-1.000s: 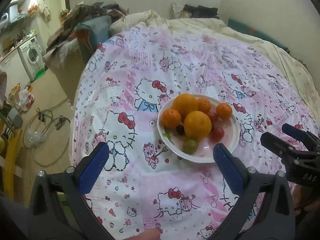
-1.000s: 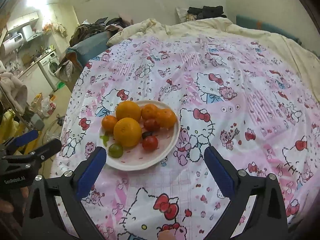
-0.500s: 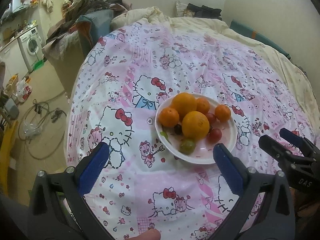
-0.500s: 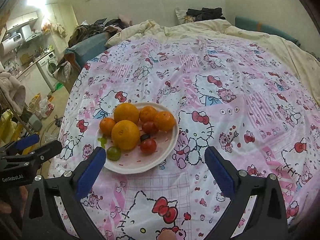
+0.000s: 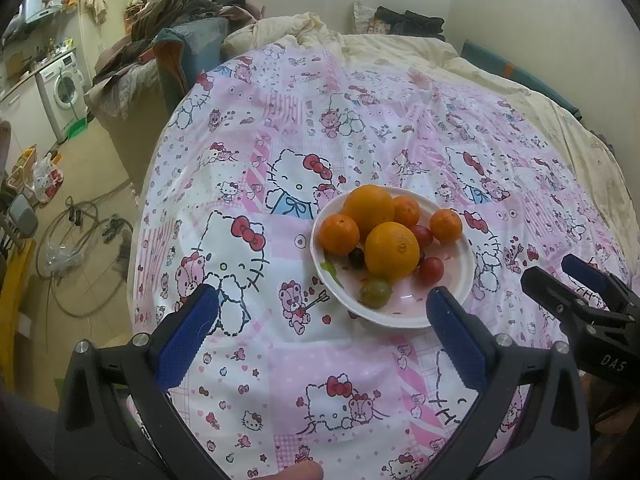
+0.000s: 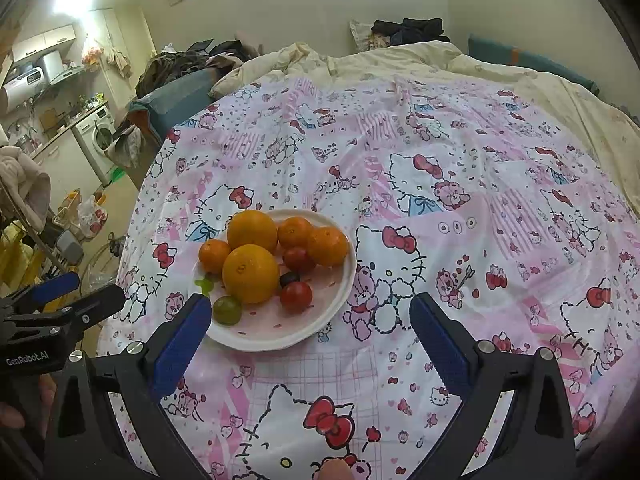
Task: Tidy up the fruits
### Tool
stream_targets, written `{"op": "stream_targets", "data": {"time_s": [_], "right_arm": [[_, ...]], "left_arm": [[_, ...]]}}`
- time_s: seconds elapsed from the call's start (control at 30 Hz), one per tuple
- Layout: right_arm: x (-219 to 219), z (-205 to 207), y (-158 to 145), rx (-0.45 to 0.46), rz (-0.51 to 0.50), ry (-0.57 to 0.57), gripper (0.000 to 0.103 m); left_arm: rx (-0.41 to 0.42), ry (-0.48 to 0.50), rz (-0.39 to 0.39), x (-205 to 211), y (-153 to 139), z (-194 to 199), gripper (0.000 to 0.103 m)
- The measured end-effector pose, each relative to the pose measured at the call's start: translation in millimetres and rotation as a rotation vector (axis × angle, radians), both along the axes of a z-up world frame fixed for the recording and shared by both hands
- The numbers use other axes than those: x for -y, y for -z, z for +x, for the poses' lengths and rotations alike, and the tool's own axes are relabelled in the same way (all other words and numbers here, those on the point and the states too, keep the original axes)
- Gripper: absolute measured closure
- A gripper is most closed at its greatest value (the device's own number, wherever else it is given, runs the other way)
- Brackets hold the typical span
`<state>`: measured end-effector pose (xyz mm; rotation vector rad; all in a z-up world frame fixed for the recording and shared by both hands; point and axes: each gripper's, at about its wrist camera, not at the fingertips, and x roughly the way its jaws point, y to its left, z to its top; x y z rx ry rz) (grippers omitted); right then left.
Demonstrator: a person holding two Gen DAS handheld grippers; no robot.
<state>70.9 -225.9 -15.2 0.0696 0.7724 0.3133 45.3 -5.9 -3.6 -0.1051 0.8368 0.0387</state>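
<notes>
A white plate (image 5: 464, 276) (image 6: 340, 304) of fruit sits on the pink patterned sheet (image 5: 280, 160) (image 6: 460, 200). It carries two large oranges (image 5: 392, 251) (image 6: 251, 273), three small tangerines (image 5: 340, 234) (image 6: 328, 246), red cherry tomatoes (image 5: 430, 270) (image 6: 296, 297), a dark one (image 5: 356, 257) and a green one (image 5: 375, 292) (image 6: 227, 310). My left gripper (image 5: 322, 314) hovers open in front of the plate, its right finger at the plate's near rim. My right gripper (image 6: 310, 322) is open too, its left finger near the green tomato. Nothing is held.
The sheet covers a bed with a cream duvet (image 5: 400, 48) at the far end. Beyond the left bed edge lie a floor with hoses (image 5: 80, 232), a washing machine (image 5: 62, 92) and piled clothes (image 5: 172, 20). A wall runs behind and to the right.
Both grippers have drifted slightly back and upward, so the plate sits a little lower and farther in each view. Both stay open and the fruit has not moved.
</notes>
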Motion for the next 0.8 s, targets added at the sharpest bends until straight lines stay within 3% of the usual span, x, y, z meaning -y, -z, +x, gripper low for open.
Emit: {"op": "stream_targets", "data": {"time_s": [0.8], "right_arm": [[1.1,-1.1,-1.9,-0.003,-0.001,0.007,0.001]], "left_arm": [[-0.008,-0.003,-0.002,1.2,0.6,0.0,0.0]]}}
